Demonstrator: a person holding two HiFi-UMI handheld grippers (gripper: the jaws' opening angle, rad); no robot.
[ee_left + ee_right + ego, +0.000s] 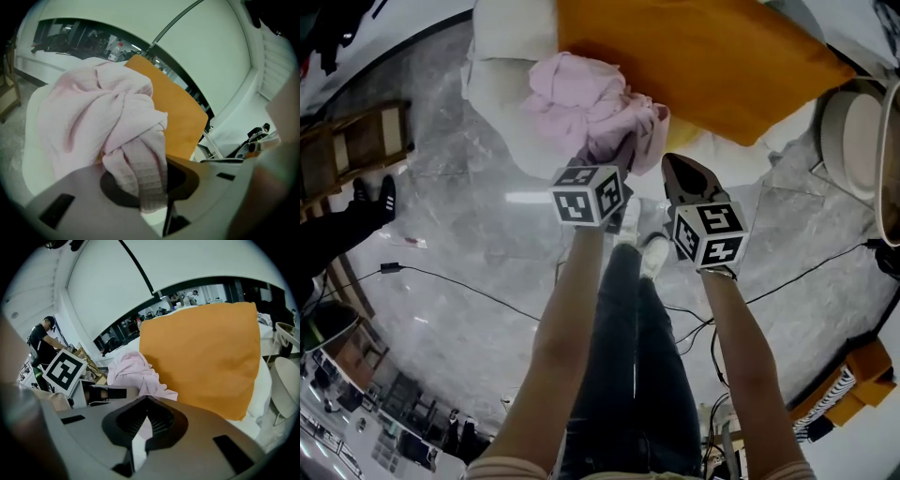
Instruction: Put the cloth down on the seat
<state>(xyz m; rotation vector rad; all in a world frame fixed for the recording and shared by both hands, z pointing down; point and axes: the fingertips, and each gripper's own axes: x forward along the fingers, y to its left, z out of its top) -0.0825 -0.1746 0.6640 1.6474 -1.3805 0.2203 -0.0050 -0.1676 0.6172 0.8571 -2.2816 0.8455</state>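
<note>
**Pink cloth held over the white seat**

The left gripper [614, 155] is clamped on a twisted fold of the pink cloth [581, 98]. In the left gripper view the waffle-textured fabric runs down between the closed jaws, and the rest bunches up in front of them. From the head view, the bundle sits over the white seat [506, 37], just beside the lower edge of the orange cushion [694, 56] that leans on it. Whether the cloth already rests on the seat I cannot tell. The right gripper [684, 178] hangs just beside the cloth, apart from it. Its jaws are together at the tips with nothing between them. Below, the person's legs [628, 356] stand on the grey marble floor [469, 244].
</note>
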